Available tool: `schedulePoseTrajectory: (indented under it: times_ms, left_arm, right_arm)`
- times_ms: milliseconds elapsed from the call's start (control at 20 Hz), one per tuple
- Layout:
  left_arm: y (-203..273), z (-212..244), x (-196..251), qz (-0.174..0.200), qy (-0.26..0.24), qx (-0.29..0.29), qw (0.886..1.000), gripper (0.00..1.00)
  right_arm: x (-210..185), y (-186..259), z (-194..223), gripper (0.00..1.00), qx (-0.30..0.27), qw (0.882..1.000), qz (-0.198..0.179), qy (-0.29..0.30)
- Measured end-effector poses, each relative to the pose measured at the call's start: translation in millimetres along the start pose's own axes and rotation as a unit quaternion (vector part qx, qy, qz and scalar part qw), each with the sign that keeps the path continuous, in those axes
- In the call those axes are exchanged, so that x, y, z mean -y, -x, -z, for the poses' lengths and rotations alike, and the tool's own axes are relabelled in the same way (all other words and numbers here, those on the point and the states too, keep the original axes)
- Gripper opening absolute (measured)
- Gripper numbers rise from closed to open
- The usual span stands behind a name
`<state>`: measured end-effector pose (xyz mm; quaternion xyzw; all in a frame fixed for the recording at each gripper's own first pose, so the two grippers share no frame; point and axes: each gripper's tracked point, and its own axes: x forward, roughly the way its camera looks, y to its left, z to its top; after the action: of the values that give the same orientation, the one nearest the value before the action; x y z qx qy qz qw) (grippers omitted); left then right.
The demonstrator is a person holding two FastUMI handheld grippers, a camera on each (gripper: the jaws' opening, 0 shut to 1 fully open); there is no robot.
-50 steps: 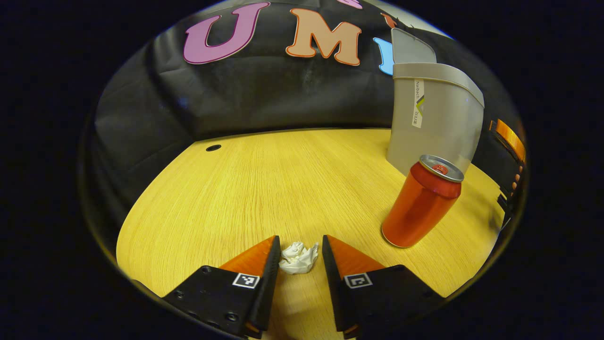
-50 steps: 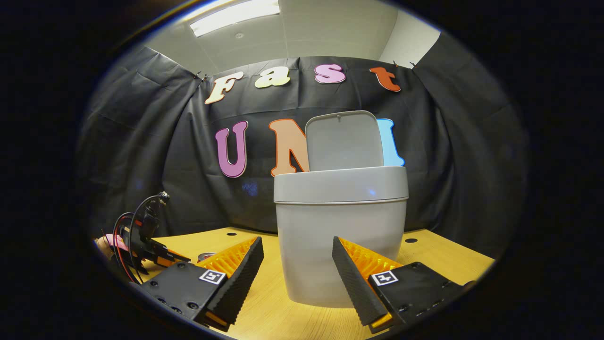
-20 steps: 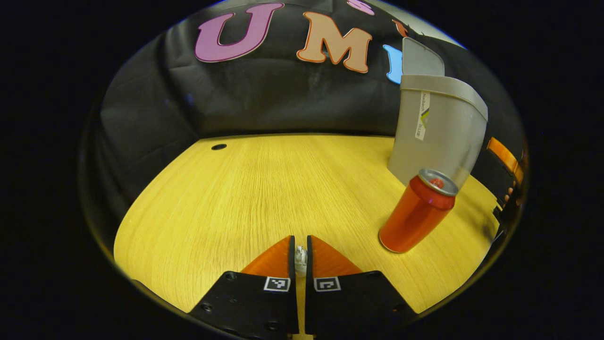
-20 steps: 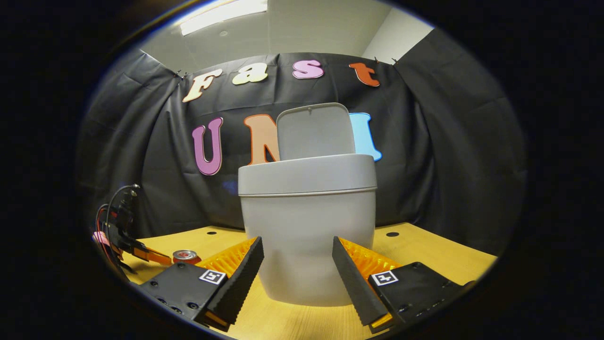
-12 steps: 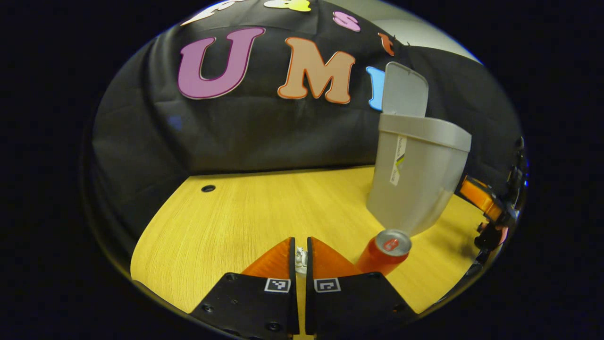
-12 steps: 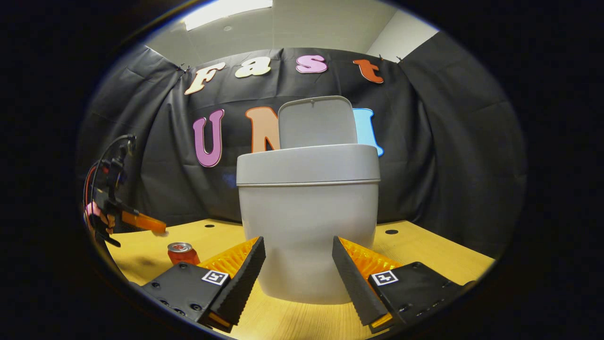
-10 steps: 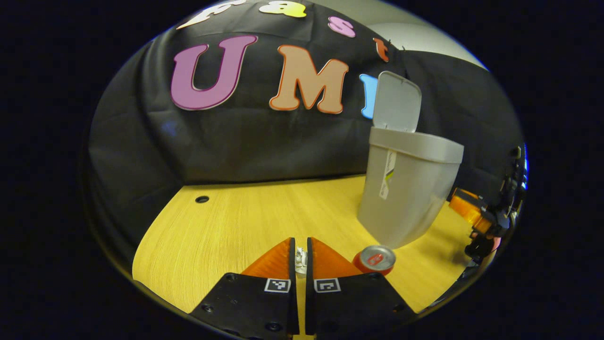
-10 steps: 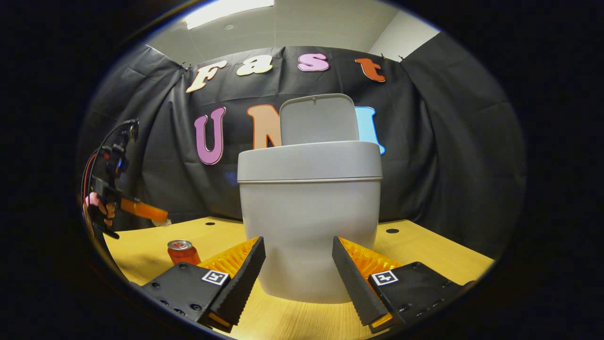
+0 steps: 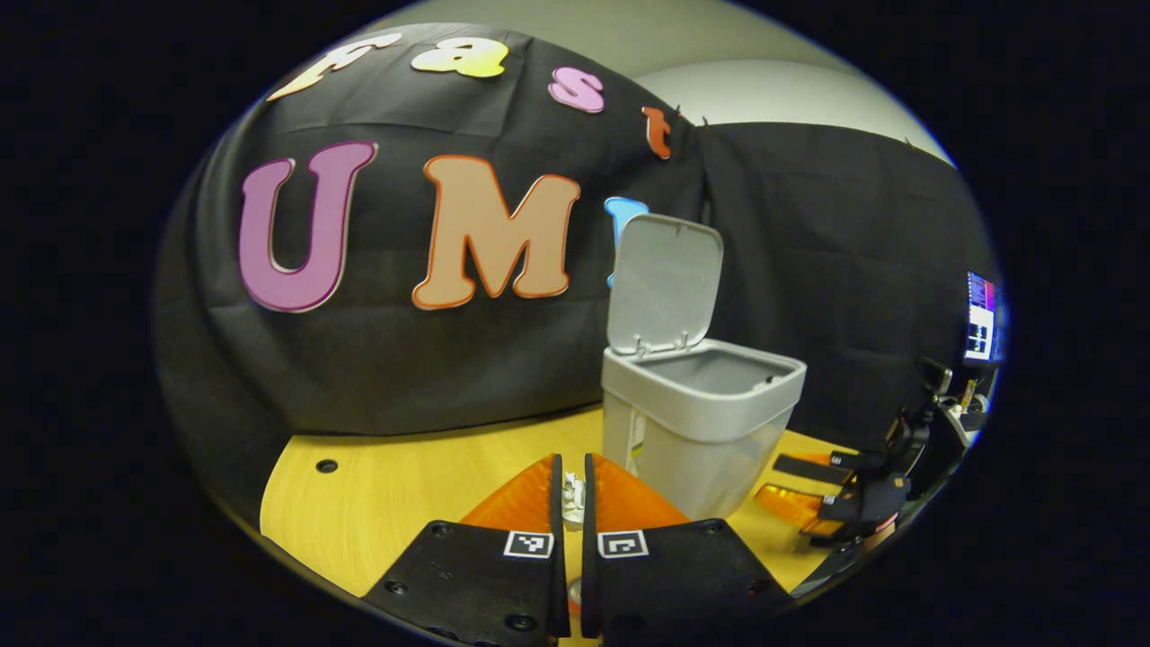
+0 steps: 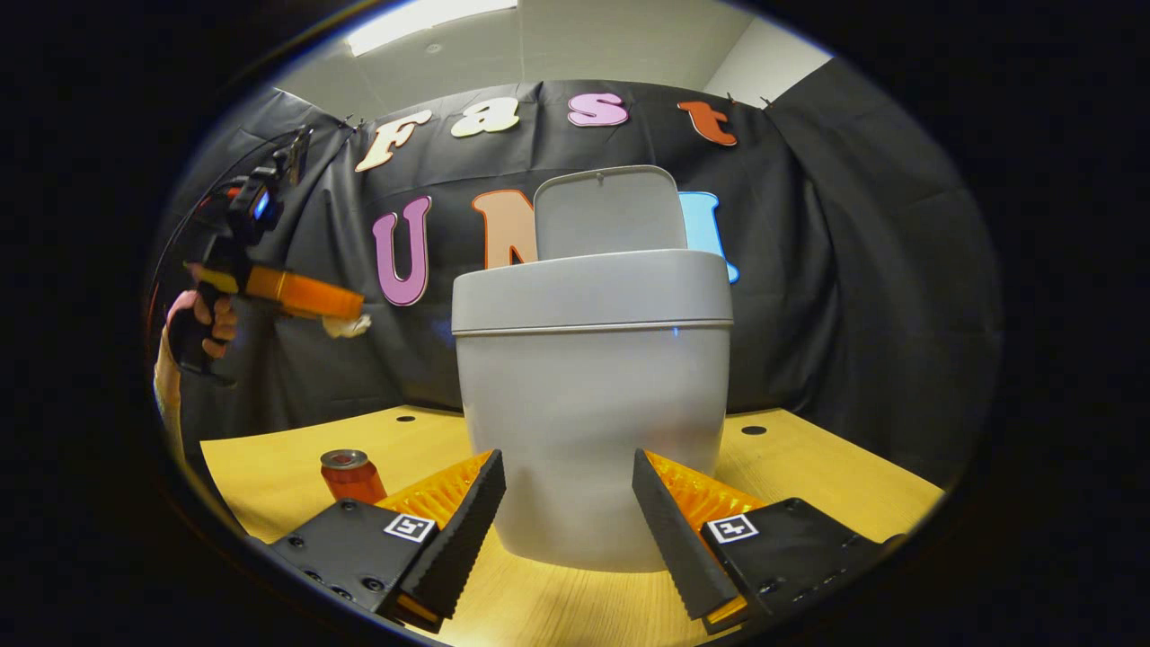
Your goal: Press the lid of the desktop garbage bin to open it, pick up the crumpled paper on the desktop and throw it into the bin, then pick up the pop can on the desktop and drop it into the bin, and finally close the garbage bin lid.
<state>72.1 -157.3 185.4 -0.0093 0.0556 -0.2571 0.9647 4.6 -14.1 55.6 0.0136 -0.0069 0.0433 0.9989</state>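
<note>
The left gripper (image 9: 568, 490) squeezes the crumpled paper (image 9: 570, 491) up high, the right gripper (image 10: 568, 503) waits wide apart, and next the paper must go over the open bin (image 9: 701, 395).

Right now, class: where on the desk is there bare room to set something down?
Bare wood lies on the desk between the wall cloth and the bin, and right of the bin around a cable hole. It is crowded between the pop can and the bin.

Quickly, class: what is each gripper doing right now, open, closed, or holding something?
Left gripper: closed on the crumpled paper, raised above the desk.
Right gripper: open, holding nothing, facing the bin.
</note>
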Motion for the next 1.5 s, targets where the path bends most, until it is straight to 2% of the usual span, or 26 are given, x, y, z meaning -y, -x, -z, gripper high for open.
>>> schedulePoseTrajectory:
  times_ms: [100,350,450,500,550,650,700,950,1000,1100,1150,1200,1250,1350,1450,1500]
  left_arm:
    - [-15.0,-27.6,20.5,0.024,-0.004,0.019,1.0,0.04]
    - [-50.1,-72.6,64.0,0.068,-0.009,0.046,0.997,0.03]
    - [-63.1,-77.0,81.2,0.086,-0.015,0.045,0.995,0.03]
    - [-70.4,-76.2,90.2,0.095,-0.016,0.043,0.994,0.03]
    - [-76.8,-75.4,98.7,0.105,-0.011,0.041,0.994,0.03]
    - [-90.1,-71.6,111.3,0.12,-0.002,0.033,0.992,0.03]
    - [-95.9,-66.7,113.3,0.121,0.001,0.028,0.992,0.03]
    - [-110.8,-53.0,117.3,0.123,-0.003,0.018,0.992,0.05]
    - [-111.2,-51.0,117.1,0.124,-0.003,0.018,0.992,0.06]
    - [-111.3,-49.7,116.9,0.125,-0.005,0.015,0.992,0.15]
    - [-110.4,-51.3,114.2,0.121,-0.009,0.018,0.992,0.29]
    - [-109.8,-50.6,110.6,0.117,-0.013,0.02,0.993,0.37]
    - [-107.8,-51.5,107.2,0.112,-0.014,0.02,0.993,0.57]
    - [-103.1,-55.9,101.5,0.104,-0.014,0.031,0.994,0.98]
    - [-91.3,-61.8,96.3,0.101,-0.013,0.047,0.994,0.94]
    - [-85.5,-61.7,92.4,0.096,-0.015,0.05,0.994,0.93]
  right_arm:
    - [-0.5,-0.2,1.9,0.94,-0.002,1.0,-0.002,-0.001]
    - [-7.7,-1.4,7.9,0.97,-0.011,1.0,-0.013,-0.003]
    - [-10.0,-1.4,8.5,0.94,-0.012,1.0,-0.017,-0.005]
    - [-11.0,-1.7,8.4,0.97,-0.013,1.0,-0.019,-0.006]
    - [-10.0,-1.7,9.5,0.94,-0.014,1.0,-0.02,-0.006]
    - [-8.0,-1.4,9.2,0.97,-0.015,1.0,-0.019,-0.006]
    - [-8.1,-2.4,8.8,0.94,-0.015,1.0,-0.02,-0.008]
    - [-7.6,-2.6,13.4,0.94,-0.02,0.999,-0.023,-0.011]
    - [-8.7,-2.4,13.1,0.97,-0.021,0.999,-0.024,-0.012]
    - [-8.4,-2.6,12.6,0.94,-0.02,0.999,-0.025,-0.012]
    - [-8.9,-2.1,13.4,0.97,-0.02,0.999,-0.026,-0.012]
    - [-8.6,-1.9,12.8,0.94,-0.02,0.999,-0.026,-0.012]
    - [-9.0,-1.7,13.7,0.97,-0.021,0.999,-0.025,-0.011]
    - [-9.7,-2.2,14.4,0.94,-0.022,0.999,-0.026,-0.01]
    - [-10.7,-2.3,15.1,0.97,-0.023,0.999,-0.028,-0.009]
    - [-11.3,-2.4,14.4,0.94,-0.023,0.999,-0.029,-0.009]
